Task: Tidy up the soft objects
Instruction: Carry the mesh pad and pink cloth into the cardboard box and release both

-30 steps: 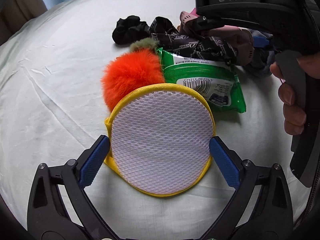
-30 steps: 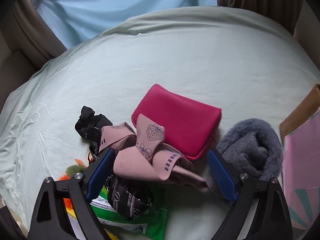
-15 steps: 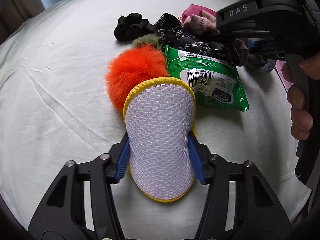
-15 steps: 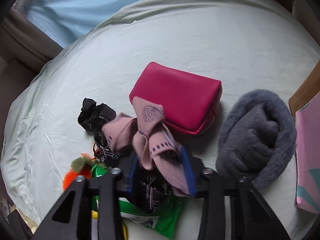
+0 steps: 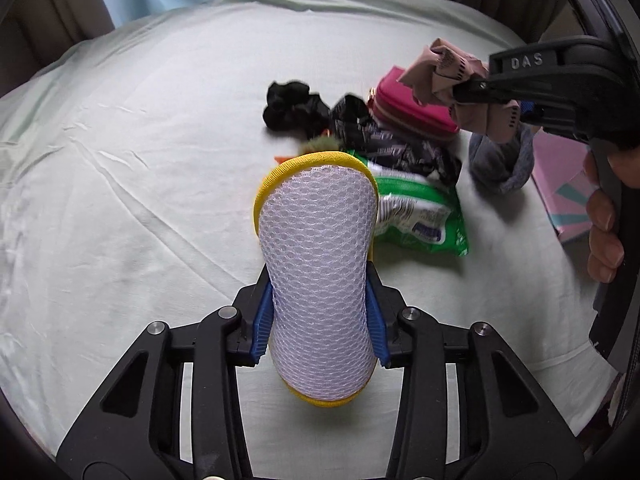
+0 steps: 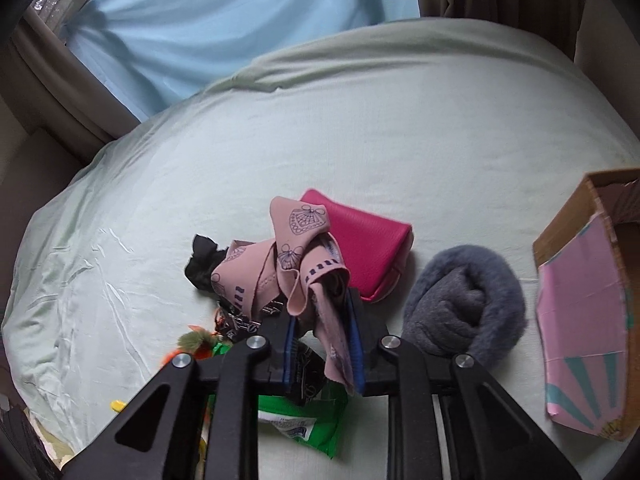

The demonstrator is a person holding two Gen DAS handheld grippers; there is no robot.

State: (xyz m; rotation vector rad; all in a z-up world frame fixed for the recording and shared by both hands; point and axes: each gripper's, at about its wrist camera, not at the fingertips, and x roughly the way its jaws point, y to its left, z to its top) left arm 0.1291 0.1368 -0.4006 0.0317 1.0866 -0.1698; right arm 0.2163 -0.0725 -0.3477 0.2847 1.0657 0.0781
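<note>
Grip looks solid on both sides, left gripper (image 5: pixel 320 330) closing on the white mesh pouch with yellow trim (image 5: pixel 318 280) and right gripper (image 6: pixel 322 354) clamped on the pink printed scarf (image 6: pixel 296 264), both above the pale green bedsheet (image 5: pixel 140 160), so I'd carry them slow toward the cardboard box with pink lining (image 6: pixel 584 304).

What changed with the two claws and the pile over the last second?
Both claws closed from wide open. The left claw, jaws closing, squeezed the yellow-rimmed mesh pad narrow and lifted it. The right claw shut on the pink printed scarf and raised it off the pile. The pink pouch, grey fuzzy item and green wipes pack stayed put.
</note>
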